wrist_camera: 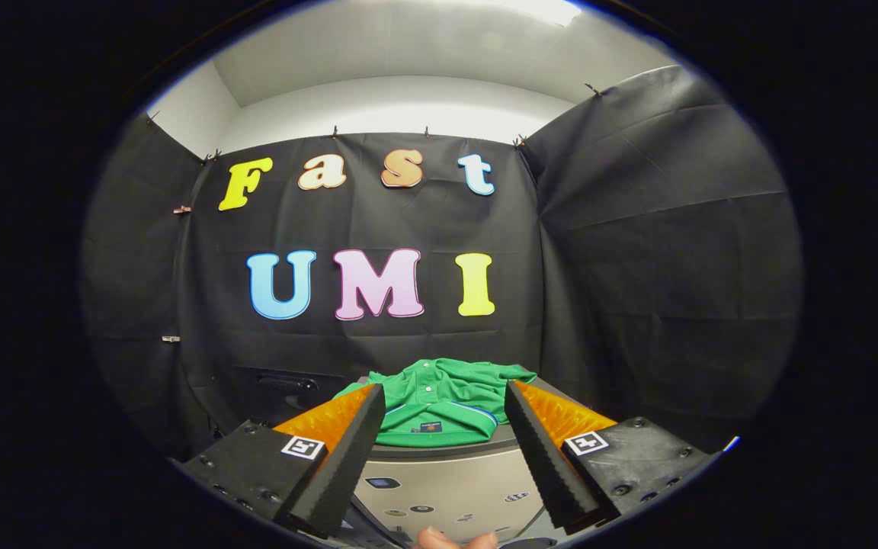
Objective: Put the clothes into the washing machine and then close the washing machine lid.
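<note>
A folded green shirt (443, 404) with a collar and buttons lies on top of the washing machine (439, 480), a grey cabinet whose front panel faces me. My gripper (445, 398) is open, its two black ridged fingers (359, 442) spread wide on either side of the shirt and a little short of it, touching nothing. The lid under the shirt is hidden by the cloth. A fingertip of a person's hand (454, 540) shows below, between the fingers.
Black cloth walls close the booth behind and to the right of the machine. A dark box-like object (279, 385) sits low behind the machine on the left.
</note>
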The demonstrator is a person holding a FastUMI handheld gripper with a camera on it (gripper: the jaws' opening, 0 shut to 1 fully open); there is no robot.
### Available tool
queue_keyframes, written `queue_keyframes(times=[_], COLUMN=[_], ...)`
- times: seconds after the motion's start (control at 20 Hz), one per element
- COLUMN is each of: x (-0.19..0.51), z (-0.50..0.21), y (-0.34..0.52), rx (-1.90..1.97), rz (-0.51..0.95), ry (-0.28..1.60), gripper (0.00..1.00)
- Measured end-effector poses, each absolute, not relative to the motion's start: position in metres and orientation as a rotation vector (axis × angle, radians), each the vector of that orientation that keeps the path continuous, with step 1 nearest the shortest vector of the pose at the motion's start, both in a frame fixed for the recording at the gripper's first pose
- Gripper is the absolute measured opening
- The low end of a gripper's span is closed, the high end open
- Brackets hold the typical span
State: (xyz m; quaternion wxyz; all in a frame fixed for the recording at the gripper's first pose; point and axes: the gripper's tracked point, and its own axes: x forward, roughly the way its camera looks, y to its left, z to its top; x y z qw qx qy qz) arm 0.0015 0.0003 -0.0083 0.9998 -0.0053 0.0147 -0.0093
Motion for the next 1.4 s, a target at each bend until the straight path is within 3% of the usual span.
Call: queue_keyframes(times=[0.8,1.1,1.4], x=[0.021,0.079,0.172], z=[-0.008,0.004,-0.05], y=[0.009,0.042,0.049], rx=[0.034,0.009,-0.031], rz=[-0.002,0.107,0.097], ry=[0.075,0.173,0.434], gripper=[0.98,0.99,0.99])
